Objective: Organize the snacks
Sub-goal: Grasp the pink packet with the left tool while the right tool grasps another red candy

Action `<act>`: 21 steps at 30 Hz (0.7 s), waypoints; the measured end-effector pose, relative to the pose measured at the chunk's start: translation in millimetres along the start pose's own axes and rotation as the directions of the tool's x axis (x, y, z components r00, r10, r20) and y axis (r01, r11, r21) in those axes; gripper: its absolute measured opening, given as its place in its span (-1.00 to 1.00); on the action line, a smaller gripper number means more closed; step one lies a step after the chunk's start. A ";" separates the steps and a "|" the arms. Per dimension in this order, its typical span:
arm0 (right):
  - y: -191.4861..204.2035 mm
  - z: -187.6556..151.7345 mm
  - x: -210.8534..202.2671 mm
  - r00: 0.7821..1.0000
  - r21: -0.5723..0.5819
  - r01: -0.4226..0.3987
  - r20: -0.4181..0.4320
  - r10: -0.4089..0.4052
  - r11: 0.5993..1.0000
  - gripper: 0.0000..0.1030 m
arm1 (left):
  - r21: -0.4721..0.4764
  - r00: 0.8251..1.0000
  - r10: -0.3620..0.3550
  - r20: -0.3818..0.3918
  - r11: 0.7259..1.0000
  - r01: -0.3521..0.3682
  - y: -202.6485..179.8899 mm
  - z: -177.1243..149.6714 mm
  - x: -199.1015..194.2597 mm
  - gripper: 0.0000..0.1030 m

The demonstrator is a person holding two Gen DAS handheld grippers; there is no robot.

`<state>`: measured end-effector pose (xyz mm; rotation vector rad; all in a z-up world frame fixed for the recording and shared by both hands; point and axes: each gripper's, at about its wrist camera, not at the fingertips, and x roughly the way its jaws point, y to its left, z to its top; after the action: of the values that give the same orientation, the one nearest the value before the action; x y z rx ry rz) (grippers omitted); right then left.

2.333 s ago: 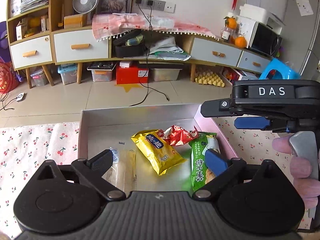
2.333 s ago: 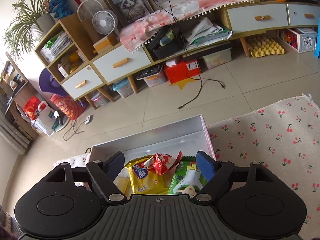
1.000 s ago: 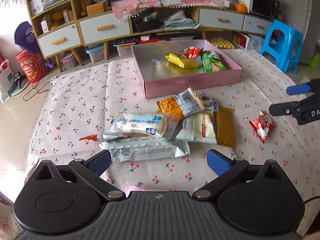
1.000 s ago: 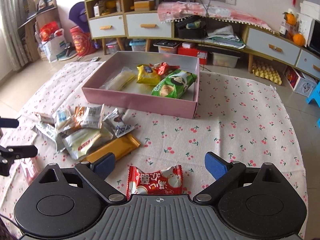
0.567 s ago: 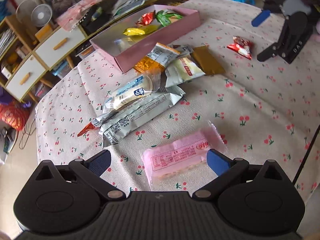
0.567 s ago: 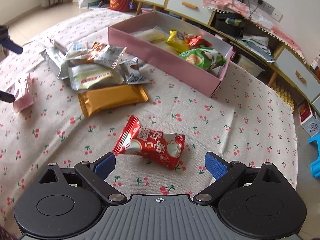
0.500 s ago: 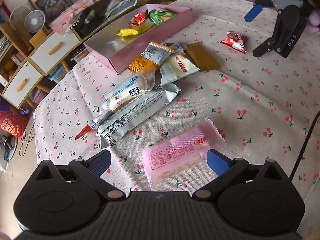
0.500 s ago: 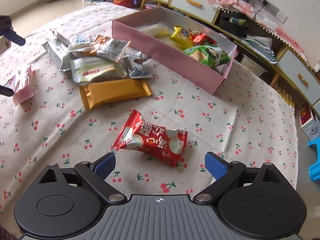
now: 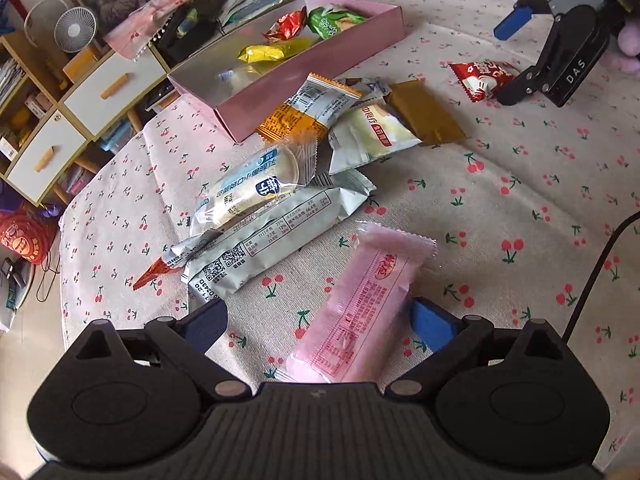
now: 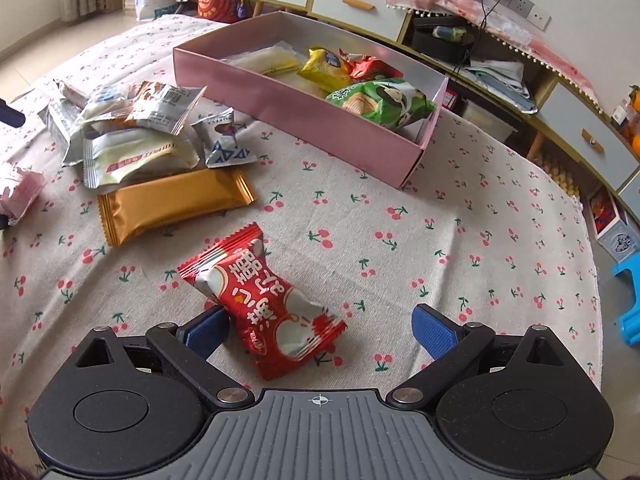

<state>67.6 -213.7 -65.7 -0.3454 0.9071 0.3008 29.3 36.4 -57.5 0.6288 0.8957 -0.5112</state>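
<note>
My left gripper [image 9: 320,322] is open around a long pink snack packet [image 9: 362,308] that lies on the cherry-print cloth between its blue fingers. My right gripper [image 10: 320,330] is open low over a red-and-white snack packet [image 10: 262,300], which lies between its fingers near the left one. The right gripper also shows in the left wrist view [image 9: 520,56]. A pink box [image 10: 296,96] at the back holds yellow, red and green packets [image 10: 380,102]. A pile of loose packets [image 9: 276,184] lies in front of the box.
A gold-brown bar [image 10: 176,204] and a white-and-yellow packet [image 10: 136,156] lie between the pile and the red packet. Shelves with drawers [image 10: 352,4] stand behind the table. A blue stool [image 10: 628,300] is at the right. A black cable [image 9: 600,268] runs past my left gripper.
Both grippers have dropped closer to the table. The pink packet now lies between the left fingers and the red packet between the right fingers. Both stay open.
</note>
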 end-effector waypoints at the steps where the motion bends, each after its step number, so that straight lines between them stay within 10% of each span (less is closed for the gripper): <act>1: -0.8 0.5 0.9 1.000 0.011 -0.005 0.002 0.005 1.000 0.92 | -0.025 1.000 -0.008 -0.002 1.000 0.008 1.8 1.2 1.4 0.87; 12: -13.6 -5.0 5.6 0.998 0.160 -0.063 -0.001 0.064 0.985 0.88 | -0.337 0.992 -0.121 -0.027 0.936 0.105 20.3 -5.2 7.3 0.58; 21: -13.3 -7.7 4.3 0.997 0.233 -0.077 0.001 0.079 0.969 0.81 | -0.366 0.993 -0.117 -0.001 0.924 0.108 13.0 -5.8 0.2 0.09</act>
<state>69.9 -228.4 -71.4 -0.0938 0.9550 0.2623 34.6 49.6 -56.8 0.2441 1.0214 -0.4253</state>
